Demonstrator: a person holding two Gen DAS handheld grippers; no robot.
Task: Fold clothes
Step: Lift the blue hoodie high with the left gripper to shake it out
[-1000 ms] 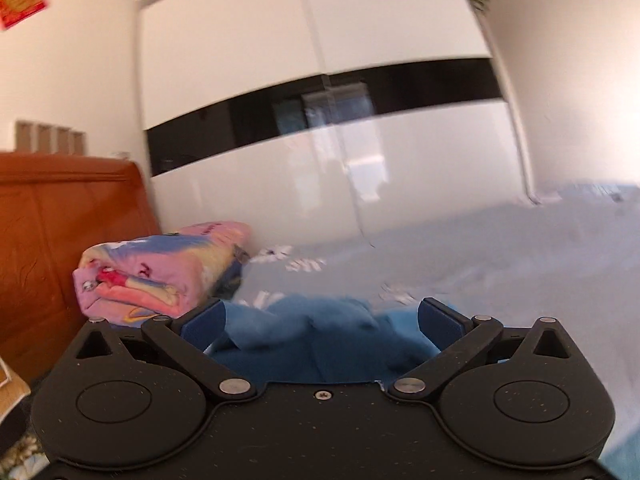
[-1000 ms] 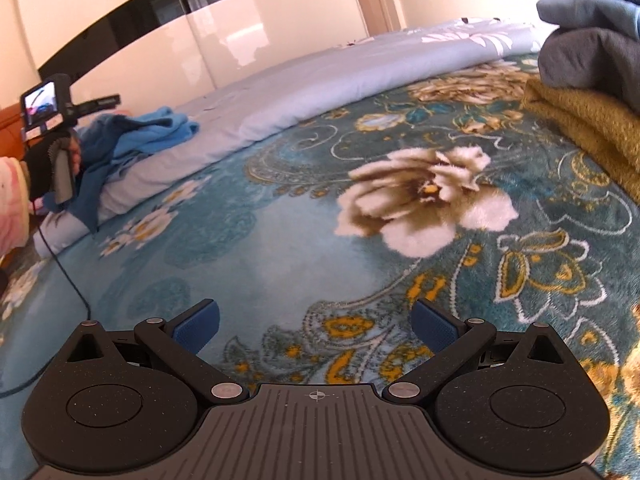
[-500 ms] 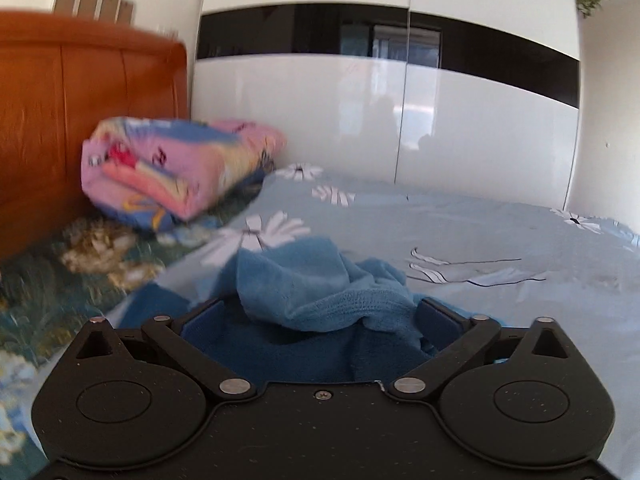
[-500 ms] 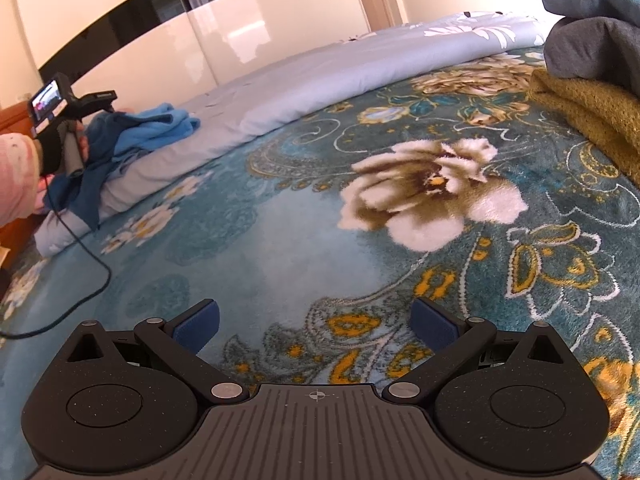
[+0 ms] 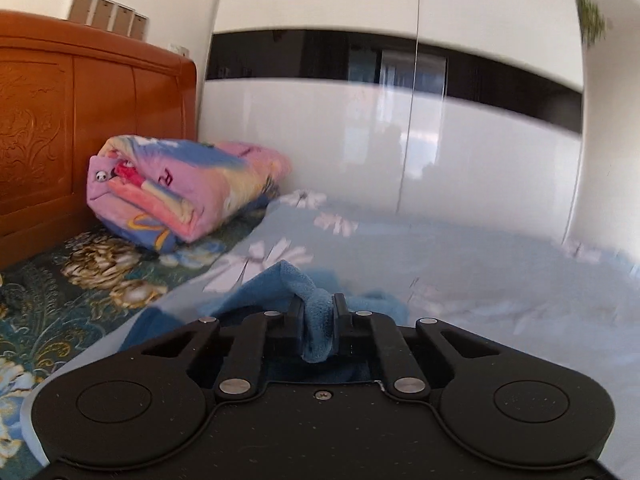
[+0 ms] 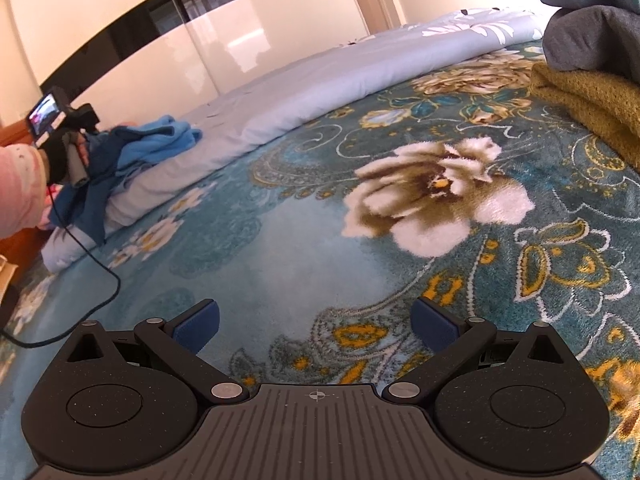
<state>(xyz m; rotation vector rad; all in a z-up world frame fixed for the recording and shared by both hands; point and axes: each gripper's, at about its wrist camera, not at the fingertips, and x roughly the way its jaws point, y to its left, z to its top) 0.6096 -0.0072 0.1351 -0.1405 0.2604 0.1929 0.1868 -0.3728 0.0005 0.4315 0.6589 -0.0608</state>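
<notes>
Folded pink quilt (image 5: 180, 196) by wooden headboard (image 5: 80, 128); white wardrobe (image 5: 400, 140) behind

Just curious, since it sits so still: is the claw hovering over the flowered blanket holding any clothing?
No, the right claw is wide open, with only the flowered blanket showing between its blue pads.

The floral blanket (image 6: 304, 248) lies open ahead of the right gripper (image 6: 316, 326), bounded by the rolled pale-blue quilt (image 6: 320, 92) behind, stacked garments (image 6: 592, 80) at right, and the trailing cable (image 6: 96, 280) at left.
</notes>
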